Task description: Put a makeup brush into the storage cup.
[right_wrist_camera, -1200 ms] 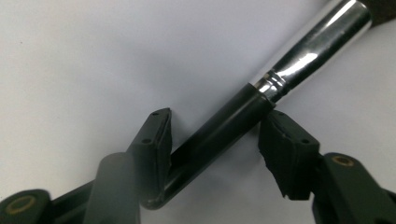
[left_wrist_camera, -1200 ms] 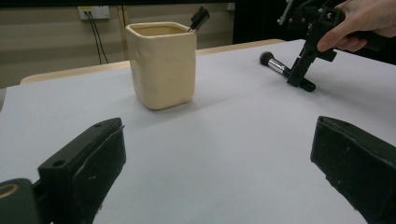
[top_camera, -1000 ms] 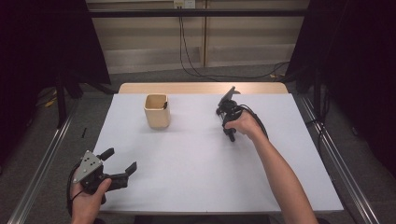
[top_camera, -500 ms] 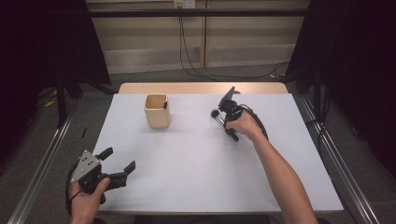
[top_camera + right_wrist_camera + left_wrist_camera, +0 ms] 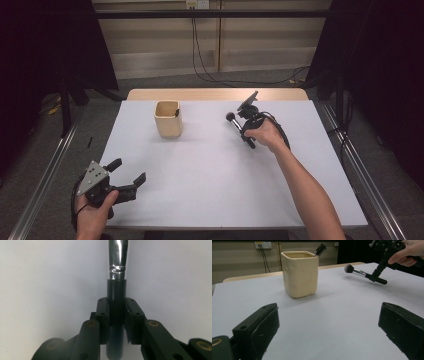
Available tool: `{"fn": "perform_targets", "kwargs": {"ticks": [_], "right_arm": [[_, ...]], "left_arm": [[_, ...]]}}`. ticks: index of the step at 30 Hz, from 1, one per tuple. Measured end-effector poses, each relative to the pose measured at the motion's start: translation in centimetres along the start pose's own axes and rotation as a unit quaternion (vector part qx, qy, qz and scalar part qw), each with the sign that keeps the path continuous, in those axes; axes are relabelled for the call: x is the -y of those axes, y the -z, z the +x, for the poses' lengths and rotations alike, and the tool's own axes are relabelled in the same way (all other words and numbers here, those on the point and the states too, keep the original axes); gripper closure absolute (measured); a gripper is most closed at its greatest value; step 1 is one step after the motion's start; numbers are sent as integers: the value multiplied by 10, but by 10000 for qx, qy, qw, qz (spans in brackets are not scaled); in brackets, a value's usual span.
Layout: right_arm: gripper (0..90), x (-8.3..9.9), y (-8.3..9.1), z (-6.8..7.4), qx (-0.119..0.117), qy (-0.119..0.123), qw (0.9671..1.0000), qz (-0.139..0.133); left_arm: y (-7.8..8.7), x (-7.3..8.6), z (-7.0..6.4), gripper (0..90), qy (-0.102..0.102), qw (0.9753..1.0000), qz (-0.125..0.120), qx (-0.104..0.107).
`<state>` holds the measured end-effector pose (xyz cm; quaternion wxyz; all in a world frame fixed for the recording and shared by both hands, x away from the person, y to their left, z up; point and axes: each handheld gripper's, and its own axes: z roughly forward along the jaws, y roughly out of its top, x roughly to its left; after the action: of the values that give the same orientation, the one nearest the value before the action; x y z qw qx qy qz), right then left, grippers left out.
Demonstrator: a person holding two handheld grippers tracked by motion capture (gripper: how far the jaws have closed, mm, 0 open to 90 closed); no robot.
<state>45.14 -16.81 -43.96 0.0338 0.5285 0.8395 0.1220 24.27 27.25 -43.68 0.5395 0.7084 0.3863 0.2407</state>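
A white table (image 5: 210,190) stood before a pale wall with cables hanging down it, dark curtains on both sides. In the high view, a cream cup (image 5: 167,118) sat toward eleven o'clock of the table's middle. The right gripper (image 5: 243,125), at about one o'clock, gripped a brush (image 5: 239,127) whose round head pointed toward the cup, well apart from it. The left gripper (image 5: 131,176) was at seven o'clock, near the table's front edge, jaws spread, holding nothing.

In the left gripper view, its two jaws stood wide apart over bare table, the cup (image 5: 299,273) ahead at eleven o'clock with a dark item (image 5: 320,249) poking from it, and the brush (image 5: 362,273) at one o'clock, held off the table.

In the right gripper view, the jaws were pressed against the brush's black handle (image 5: 116,315), its silver ferrule (image 5: 117,258) running toward twelve o'clock.
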Motion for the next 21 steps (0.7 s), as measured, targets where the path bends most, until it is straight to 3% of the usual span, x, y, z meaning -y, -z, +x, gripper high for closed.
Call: {"fn": "perform_targets", "kwargs": {"ticks": [6, 12, 21], "right_arm": [[756, 11, 5, -4, -149, -5, 9990, -426], [756, 22, 9, -10, -233, -3, 9956, -907], [756, 39, 18, -16, -397, -7, 9827, -1809]], "left_arm": [[1, -1, -3, 33, 35, 10000, 5, -30], [1, 0, -5, 33, 4, 10000, 36, 13], [0, 0, -5, 33, -32, 10000, 41, -13]]}}
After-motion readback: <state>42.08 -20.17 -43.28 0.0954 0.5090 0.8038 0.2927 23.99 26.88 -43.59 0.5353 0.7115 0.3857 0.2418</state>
